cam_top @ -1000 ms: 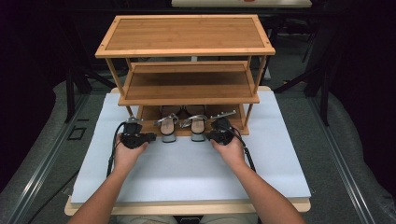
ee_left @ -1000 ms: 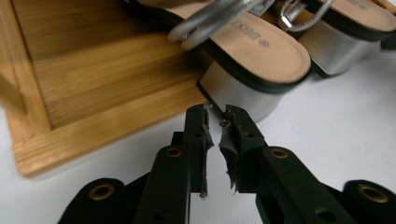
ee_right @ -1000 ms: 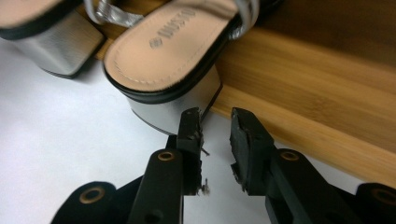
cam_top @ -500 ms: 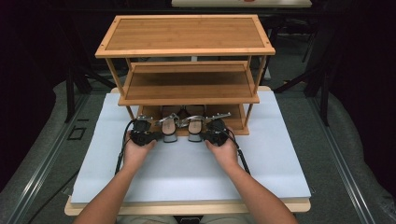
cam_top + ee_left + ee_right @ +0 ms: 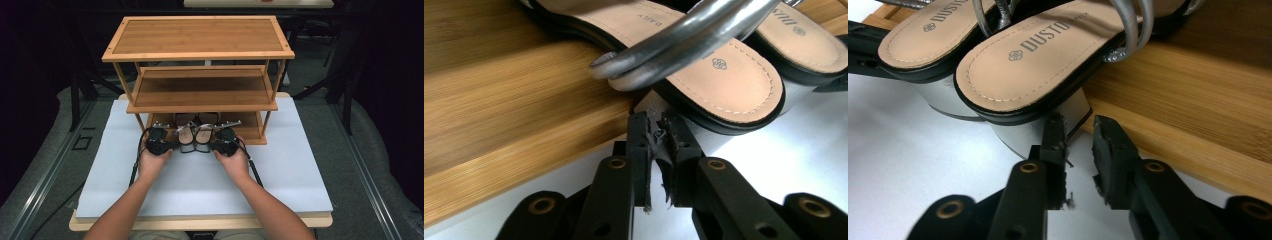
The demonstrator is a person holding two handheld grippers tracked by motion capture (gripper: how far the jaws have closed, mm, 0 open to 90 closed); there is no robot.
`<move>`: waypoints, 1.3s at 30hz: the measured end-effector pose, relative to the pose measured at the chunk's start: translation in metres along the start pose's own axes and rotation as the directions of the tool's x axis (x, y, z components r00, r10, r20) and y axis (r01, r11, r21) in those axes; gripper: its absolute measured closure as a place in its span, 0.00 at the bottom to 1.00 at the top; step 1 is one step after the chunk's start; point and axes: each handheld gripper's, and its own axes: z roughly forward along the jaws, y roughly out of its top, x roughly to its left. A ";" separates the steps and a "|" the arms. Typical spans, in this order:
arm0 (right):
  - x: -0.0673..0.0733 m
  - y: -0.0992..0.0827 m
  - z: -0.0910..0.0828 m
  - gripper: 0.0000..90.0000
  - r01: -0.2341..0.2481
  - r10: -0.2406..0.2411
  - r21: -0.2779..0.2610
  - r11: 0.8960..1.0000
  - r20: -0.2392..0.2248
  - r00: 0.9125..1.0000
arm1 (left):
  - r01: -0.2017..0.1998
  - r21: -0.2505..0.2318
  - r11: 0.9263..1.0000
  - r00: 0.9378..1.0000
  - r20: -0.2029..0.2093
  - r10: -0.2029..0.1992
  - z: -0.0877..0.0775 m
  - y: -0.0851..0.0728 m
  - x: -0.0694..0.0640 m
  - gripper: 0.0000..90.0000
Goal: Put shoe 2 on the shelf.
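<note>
A: What do we see at the left?

B: From above, we see the left hand [image 5: 152, 162] holding the left gripper [image 5: 159, 141] on the white table [image 5: 200, 185], just in front of a three-tier bamboo shoe rack [image 5: 200, 55]. In the left gripper view, its black jaws are pressed together with nothing between them, their tips close beside the heel of the left sandal [image 5: 704, 75].

A: And in the middle?

B: We see a pair of sandals on the rack's bottom shelf [image 5: 250, 131], side by side, toes inward. Their heels overhang the shelf's front edge and point toward the person. Each has a tan insole, a black sole edge and silver straps [image 5: 684, 37]; the heel block looks silver.

A: What about the right?

B: The right hand [image 5: 235, 162] holds the right gripper [image 5: 225, 140] at the other side of the pair. In the right gripper view, its jaws are spread a little, and one jaw tip sits right at the heel block of the right sandal [image 5: 1028, 65]; we cannot tell whether it touches. The insole reads "DUSTO".
</note>
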 end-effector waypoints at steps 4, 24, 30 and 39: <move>-0.001 0.000 0.000 0.83 -0.005 0.005 0.000 1.000 0.010 1.000 | 0.007 0.000 1.000 1.000 0.007 -0.007 0.000 0.000 0.001 0.94; -0.019 -0.003 -0.028 0.69 0.023 -0.023 0.042 0.999 -0.004 1.000 | -0.017 -0.008 1.000 0.999 0.035 0.017 -0.037 -0.002 0.008 0.87; -0.019 -0.003 -0.045 0.58 0.026 -0.025 0.035 0.999 -0.034 0.999 | -0.036 -0.011 0.999 0.998 0.043 0.036 -0.056 -0.002 0.009 0.81; -0.019 -0.004 -0.057 0.46 0.041 -0.040 0.039 0.998 -0.028 0.999 | -0.007 -0.038 0.999 0.997 0.071 0.010 -0.074 -0.007 0.016 0.56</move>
